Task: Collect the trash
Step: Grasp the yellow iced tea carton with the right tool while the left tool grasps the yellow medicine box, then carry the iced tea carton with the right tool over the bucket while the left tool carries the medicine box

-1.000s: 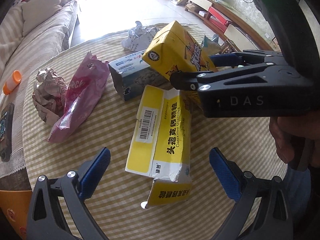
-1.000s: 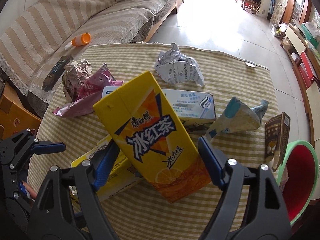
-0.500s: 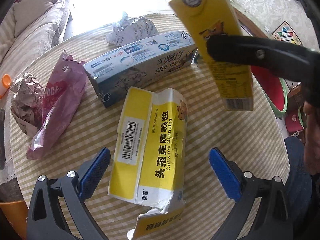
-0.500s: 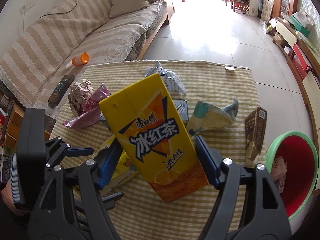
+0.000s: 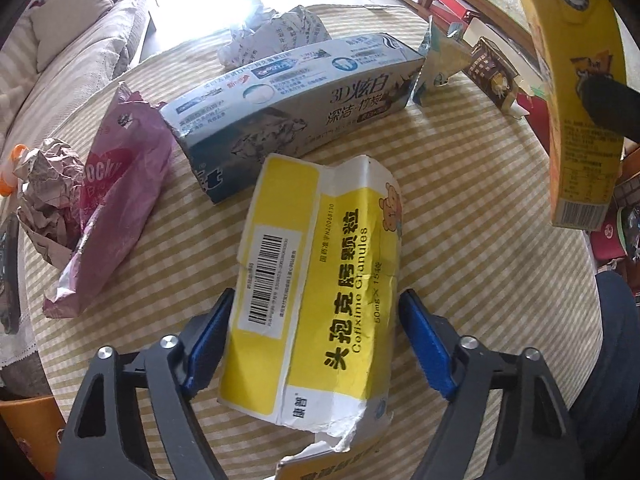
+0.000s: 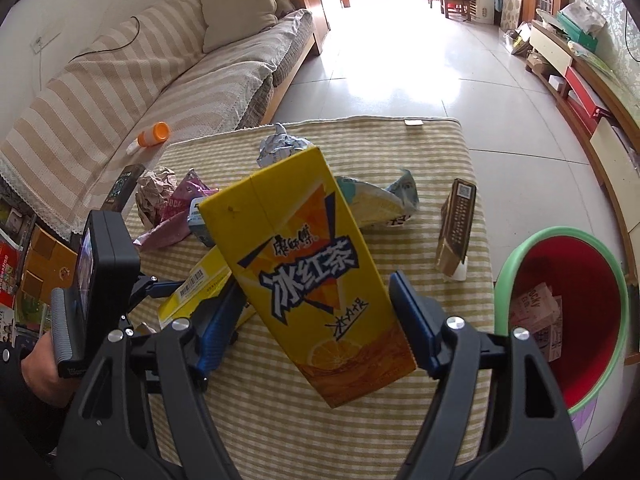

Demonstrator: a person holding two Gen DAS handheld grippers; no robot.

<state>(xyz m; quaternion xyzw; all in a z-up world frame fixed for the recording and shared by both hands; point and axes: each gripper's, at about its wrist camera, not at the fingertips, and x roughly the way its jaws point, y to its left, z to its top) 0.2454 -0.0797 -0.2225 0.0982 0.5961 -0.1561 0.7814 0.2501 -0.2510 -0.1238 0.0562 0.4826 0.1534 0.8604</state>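
My right gripper (image 6: 316, 320) is shut on a yellow iced-tea carton (image 6: 304, 264) and holds it tilted above the table; the carton also shows at the upper right of the left wrist view (image 5: 576, 92). My left gripper (image 5: 316, 344) is open, its blue pads on either side of a torn yellow-and-white medicine box (image 5: 316, 292) lying flat on the striped tablecloth (image 5: 460, 240). The box also shows in the right wrist view (image 6: 196, 288). A red bin with a green rim (image 6: 568, 312) stands on the floor right of the table, with some packaging inside.
On the table lie a blue-grey toothpaste box (image 5: 288, 108), a pink snack wrapper (image 5: 116, 200), brown crumpled paper (image 5: 44, 196), a crumpled printed sheet (image 5: 276, 32), a teal wrapper (image 6: 380, 200) and a brown box (image 6: 456, 228). A striped sofa (image 6: 160, 80) stands at left.
My right gripper has lifted the iced-tea carton higher and toward the right, away from the table. My left gripper has moved forward, so its pads now flank the medicine box.
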